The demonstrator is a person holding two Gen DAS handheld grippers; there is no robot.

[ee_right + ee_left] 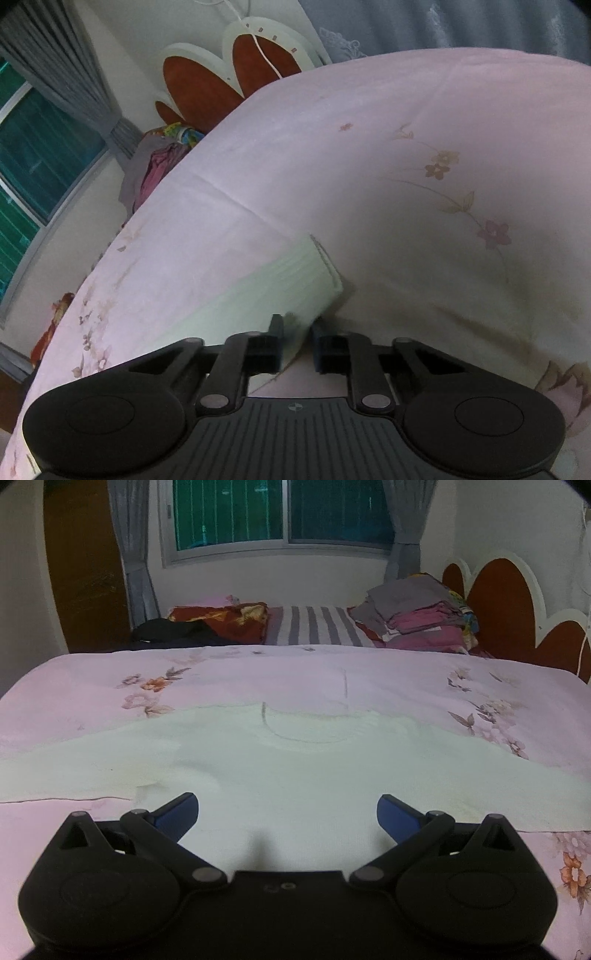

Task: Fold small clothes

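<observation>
A white small shirt [295,775] lies flat on the pink floral sheet [92,686], its round neckline [306,734] pointing away from me. My left gripper [286,799] hovers low over the shirt's near body, wide open, with nothing between its blue-padded fingers [177,812]. In the right wrist view a white sleeve [288,280] of the shirt runs up to my right gripper [297,325]. Its jaws stand narrow, and the sleeve's lower edge is pinched between the fingers [277,326]. The sheet [406,147] fills the rest of that view.
Beyond the sheet sit a stack of folded clothes [417,613], a striped pillow [314,626], a red patterned fabric [221,622] and a black cloth [173,631]. A red-and-white headboard [502,602] stands at the right, and a curtained window [280,513] is behind.
</observation>
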